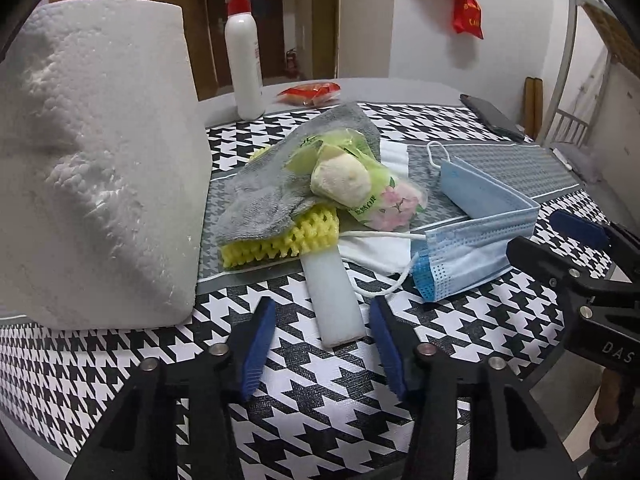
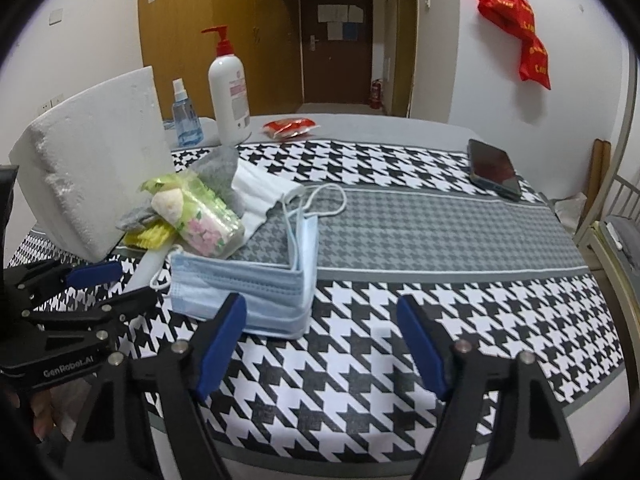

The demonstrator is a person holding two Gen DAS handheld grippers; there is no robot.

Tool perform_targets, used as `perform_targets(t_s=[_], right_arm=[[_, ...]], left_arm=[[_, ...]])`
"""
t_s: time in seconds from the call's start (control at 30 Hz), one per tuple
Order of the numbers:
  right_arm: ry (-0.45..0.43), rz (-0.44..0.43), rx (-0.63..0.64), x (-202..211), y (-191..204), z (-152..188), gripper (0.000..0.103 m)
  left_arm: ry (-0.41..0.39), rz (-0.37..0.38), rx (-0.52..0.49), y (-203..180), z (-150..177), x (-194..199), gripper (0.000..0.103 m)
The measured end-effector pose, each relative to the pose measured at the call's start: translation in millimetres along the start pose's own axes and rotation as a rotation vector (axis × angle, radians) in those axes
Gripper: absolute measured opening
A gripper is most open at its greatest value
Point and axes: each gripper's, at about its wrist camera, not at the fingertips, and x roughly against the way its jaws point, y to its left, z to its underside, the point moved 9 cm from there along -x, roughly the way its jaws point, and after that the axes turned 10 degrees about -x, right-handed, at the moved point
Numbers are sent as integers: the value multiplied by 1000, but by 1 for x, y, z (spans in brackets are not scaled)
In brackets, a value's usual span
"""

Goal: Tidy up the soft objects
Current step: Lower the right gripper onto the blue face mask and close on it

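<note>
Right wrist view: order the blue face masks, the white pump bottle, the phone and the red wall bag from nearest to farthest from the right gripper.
From the right gripper:
1. Blue face masks, just ahead, touching or just behind the left finger.
2. Phone, far right of the table.
3. White pump bottle, back left; it and the phone are close to call.
4. Red wall bag, hanging on the wall upper right.

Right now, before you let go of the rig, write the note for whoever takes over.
Left gripper: open, empty, straddling the near end of the white foam strip.
Right gripper: open, empty, its left finger just in front of the blue masks.
Pile beside the foam block: grey cloth over yellow foam net, tissue pack on top, white mask behind.
Done: nothing visibly sorted. Left: everything.
</note>
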Motion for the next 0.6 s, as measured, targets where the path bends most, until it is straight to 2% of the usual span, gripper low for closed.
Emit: perform_targets(t_s=[0.3,0.4,0.5,0.6], right_arm=[[5,-10,-2,-1,0,2,80],[17,-16,0,-2,0,3,75],[21,-18,6,-3,2,2,71],[32,-27,10,-6,5,0,69]], left_arm=[[-9,5,6,-5,1,3,30],[-14,21,16,-6,0,3,23],[-18,9,-5,-9,-2,2,21],[-23,29,5,-6,-2,3,18]])
